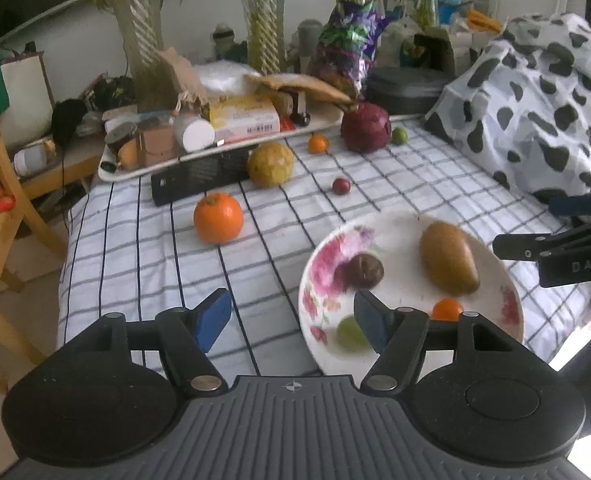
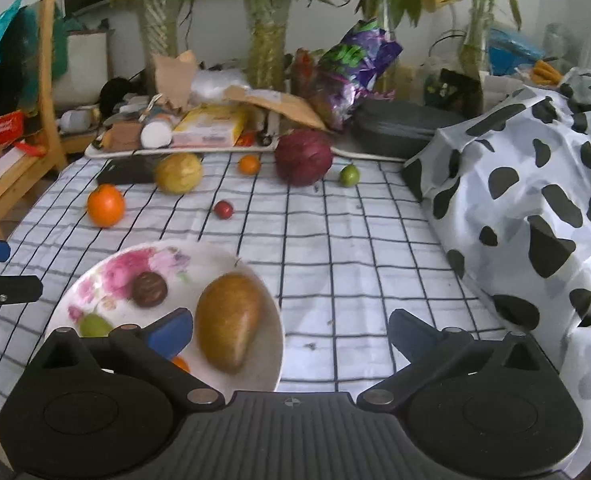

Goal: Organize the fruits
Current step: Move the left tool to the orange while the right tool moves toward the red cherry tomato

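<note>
Plate [image 2: 255, 300] holds four fruits | six fruits left on bench [image 2: 335, 260] | left claw [image 1: 291, 316] released | right claw [image 2: 291, 332] released, empty

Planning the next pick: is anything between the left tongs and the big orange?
Nothing visible. Only bare checked cloth lies between the open left tongs and the orange; the plate sits off to the right.

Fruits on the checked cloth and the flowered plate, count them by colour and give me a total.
Orange: 3, big orange, small orange, small orange on the white flowered plate
Green: 2
Dark red or purple: 3
Yellow-brown: 2
Total: 10
</note>
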Available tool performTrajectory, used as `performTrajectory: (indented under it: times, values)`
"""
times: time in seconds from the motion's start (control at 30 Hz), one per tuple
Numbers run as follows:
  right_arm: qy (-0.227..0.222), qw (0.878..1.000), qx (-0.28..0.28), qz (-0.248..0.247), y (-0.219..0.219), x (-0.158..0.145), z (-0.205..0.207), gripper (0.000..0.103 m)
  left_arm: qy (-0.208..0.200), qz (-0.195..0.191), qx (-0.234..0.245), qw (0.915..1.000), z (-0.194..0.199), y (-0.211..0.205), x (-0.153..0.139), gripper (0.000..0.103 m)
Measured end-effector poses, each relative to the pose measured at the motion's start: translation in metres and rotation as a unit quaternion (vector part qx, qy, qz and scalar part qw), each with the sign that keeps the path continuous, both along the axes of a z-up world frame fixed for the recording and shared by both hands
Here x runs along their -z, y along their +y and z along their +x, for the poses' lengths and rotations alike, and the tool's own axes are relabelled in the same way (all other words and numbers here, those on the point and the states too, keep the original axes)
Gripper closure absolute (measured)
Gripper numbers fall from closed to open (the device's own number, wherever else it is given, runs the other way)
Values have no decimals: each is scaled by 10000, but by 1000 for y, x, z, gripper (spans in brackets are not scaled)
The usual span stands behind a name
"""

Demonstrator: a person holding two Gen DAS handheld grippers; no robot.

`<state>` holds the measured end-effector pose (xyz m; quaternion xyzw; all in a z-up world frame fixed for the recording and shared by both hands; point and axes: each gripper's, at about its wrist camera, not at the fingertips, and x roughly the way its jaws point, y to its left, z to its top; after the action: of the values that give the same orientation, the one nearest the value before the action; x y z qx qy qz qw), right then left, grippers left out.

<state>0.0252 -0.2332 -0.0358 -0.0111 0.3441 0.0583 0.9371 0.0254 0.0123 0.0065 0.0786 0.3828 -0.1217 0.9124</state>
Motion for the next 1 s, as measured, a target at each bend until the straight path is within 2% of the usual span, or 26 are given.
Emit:
performTrajectory:
  times: [0.37,1.0]
  values:
    - [-17,9999,117,2,-7,0,29,0,47,-67,-150,9999,37,18,2,37]
    - [18,9996,-254,-125,14,5,83,0,312,-59,-258,9992,88,33,10,37]
